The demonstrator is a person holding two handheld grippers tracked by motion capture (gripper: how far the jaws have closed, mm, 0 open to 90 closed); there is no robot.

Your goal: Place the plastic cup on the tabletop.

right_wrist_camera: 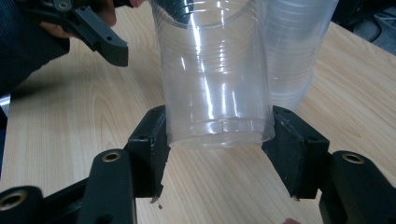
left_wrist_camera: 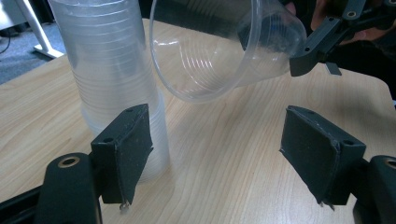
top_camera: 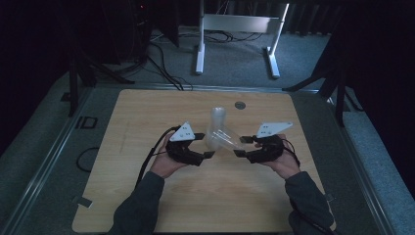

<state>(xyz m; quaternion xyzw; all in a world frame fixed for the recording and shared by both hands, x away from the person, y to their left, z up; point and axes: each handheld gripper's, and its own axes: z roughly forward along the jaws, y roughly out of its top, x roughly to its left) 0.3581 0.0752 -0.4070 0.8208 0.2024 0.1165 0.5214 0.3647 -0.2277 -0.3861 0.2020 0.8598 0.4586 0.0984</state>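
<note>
Dim room, dark curtains and a pale metal stand (top_camera: pixel 203 36) fill the top of the high view, and below them a light wooden table (top_camera: pixel 147 196) takes up the middle of the frame. Near the table's centre stands a stack of clear plastic cups (top_camera: pixel 217 117), upright. Just below and right of it, a single clear cup (top_camera: pixel 227 139) is held tilted, its mouth toward the left gripper (top_camera: pixel 203 146). The right gripper (right_wrist_camera: pixel 217 140) is clamped on that cup's base, one jaw on either side. The left gripper's jaws stand wide apart, holding nothing. Such a cup looks light, thin and slick, likely to buckle under a hard squeeze; the stiffer base or rim seems the safer hold.
</note>
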